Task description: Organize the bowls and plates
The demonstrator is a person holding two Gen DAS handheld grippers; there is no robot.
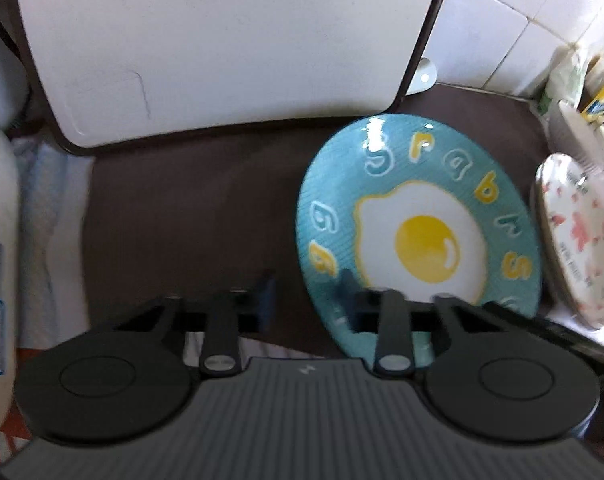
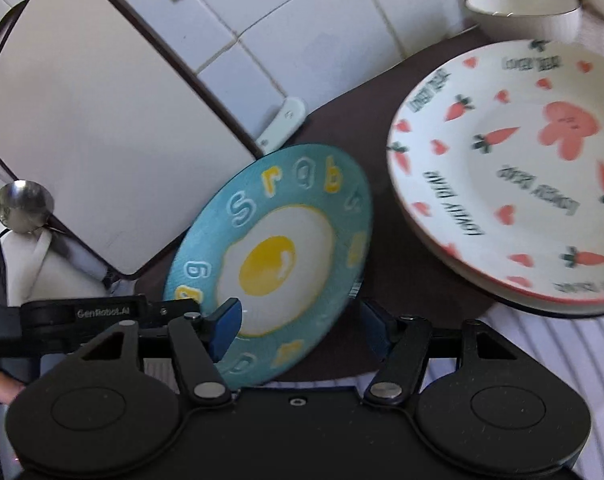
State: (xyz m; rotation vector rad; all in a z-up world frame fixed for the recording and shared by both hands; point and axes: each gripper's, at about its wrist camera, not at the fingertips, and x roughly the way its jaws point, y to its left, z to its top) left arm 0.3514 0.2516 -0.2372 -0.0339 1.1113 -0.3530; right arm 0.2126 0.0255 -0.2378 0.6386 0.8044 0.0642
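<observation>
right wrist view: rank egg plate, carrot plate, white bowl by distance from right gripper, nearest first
1. egg plate: its rim sits between the right gripper fingers, left of centre.
2. carrot plate: on the right, beyond the egg plate.
3. white bowl: top right, behind the carrot plate.

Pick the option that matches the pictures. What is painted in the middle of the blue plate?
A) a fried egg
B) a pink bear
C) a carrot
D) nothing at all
A: the blue plate shows a white fried egg with a yellow yolk at its centre, ringed by letters.
</observation>
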